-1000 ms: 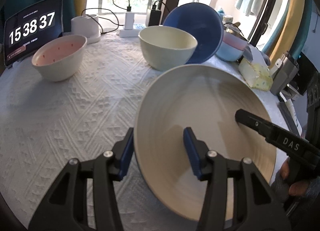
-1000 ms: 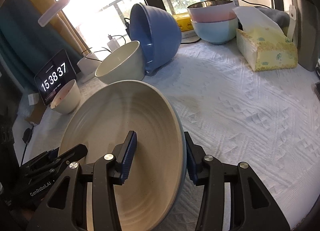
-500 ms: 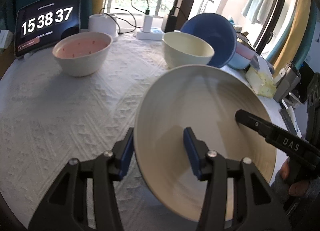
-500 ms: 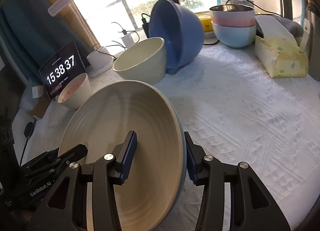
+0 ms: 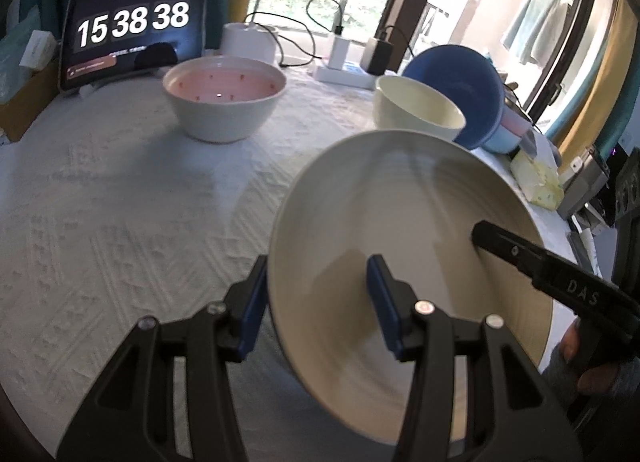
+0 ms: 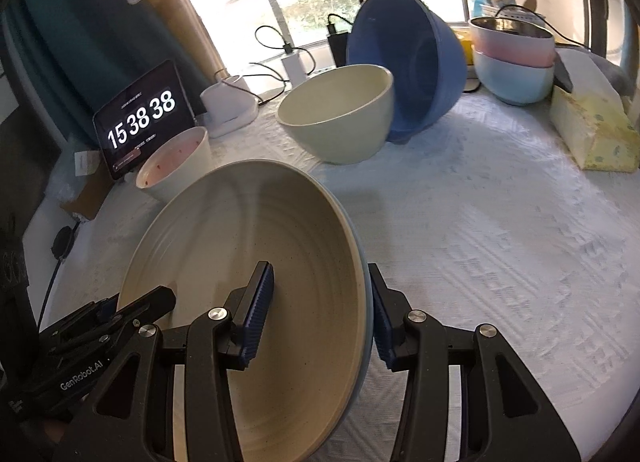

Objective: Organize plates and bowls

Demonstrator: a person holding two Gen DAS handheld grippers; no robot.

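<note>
A large cream plate [image 5: 404, 230] with a pale blue underside is held above the table between both grippers. My left gripper [image 5: 316, 302] is shut on its left rim. My right gripper [image 6: 320, 314] is shut on its right rim; the plate [image 6: 248, 262] fills that view's lower left. Beyond it stand a white bowl with a pink inside [image 5: 224, 102], a cream bowl [image 5: 416, 110] and a tilted blue bowl [image 5: 460, 78] leaning against it. A pink bowl nested in a light blue bowl [image 6: 516, 62] stands at the back right.
A tablet clock [image 5: 132, 30] stands at the table's back left, with chargers and cables [image 5: 340, 58] behind the bowls. A yellow tissue box [image 6: 592, 130] lies at the right. The white tablecloth [image 5: 120, 222] covers the table.
Both grippers with the plate have risen and drawn back to the left; the pink-inside bowl and the clock now sit nearer the middle of the left wrist view.
</note>
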